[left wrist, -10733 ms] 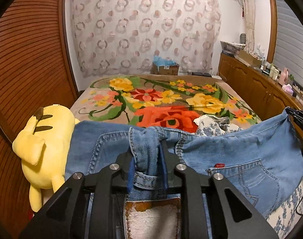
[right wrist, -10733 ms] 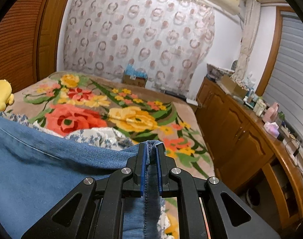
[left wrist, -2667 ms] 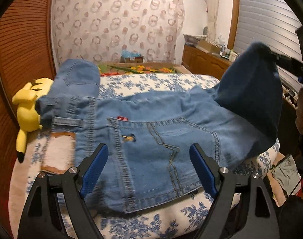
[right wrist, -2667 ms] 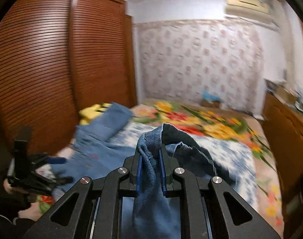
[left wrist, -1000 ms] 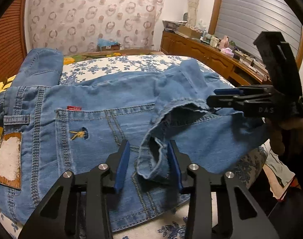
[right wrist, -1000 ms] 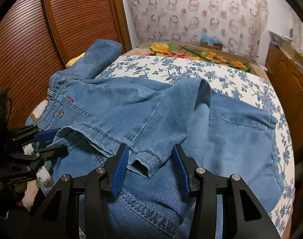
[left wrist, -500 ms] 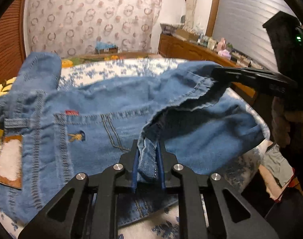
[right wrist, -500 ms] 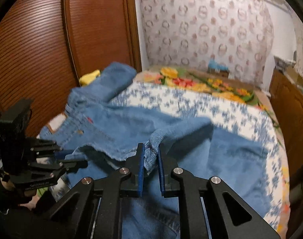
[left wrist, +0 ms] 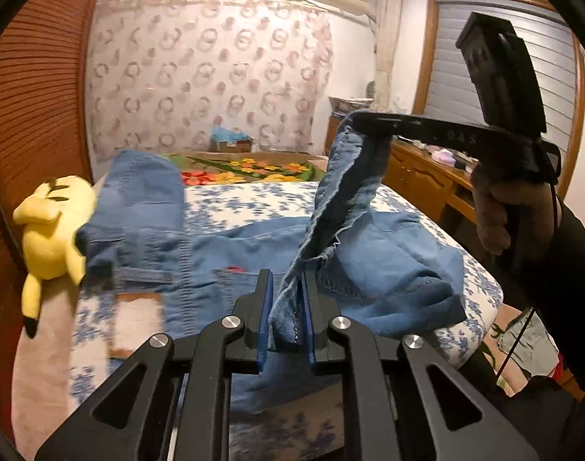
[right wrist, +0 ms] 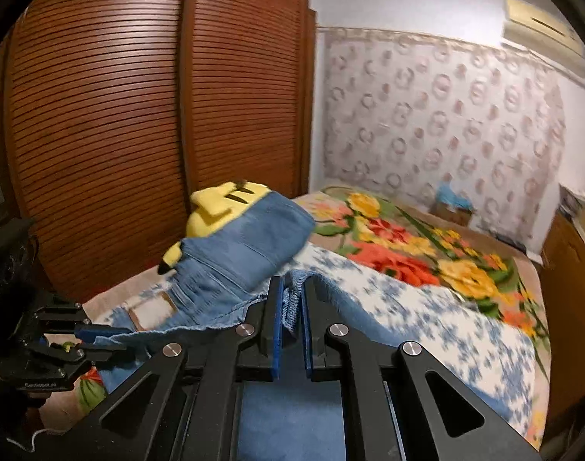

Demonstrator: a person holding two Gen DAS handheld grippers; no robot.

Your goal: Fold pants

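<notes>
Blue jeans lie across the bed, waistband to the left, one leg folded back over the seat. My left gripper has one end of the leg's hem between its blue pads, the jaws closing on the cloth. My right gripper holds the hem's other end high at the right, and a strip of denim hangs taut between the two. In the right wrist view, my right gripper is likewise closing on a denim fold, and my left gripper pinches the hem at the lower left. The jeans' upper part drapes over a plush.
A yellow plush toy lies at the bed's left edge, against the slatted wardrobe. A blue-flowered sheet and a bright floral blanket cover the bed. A wooden dresser runs along the right. A hand grips the right handle.
Both grippers have shut on the leg's hem and lifted it off the jeans. The right end has risen higher than the left, and the cloth now hangs between them.
</notes>
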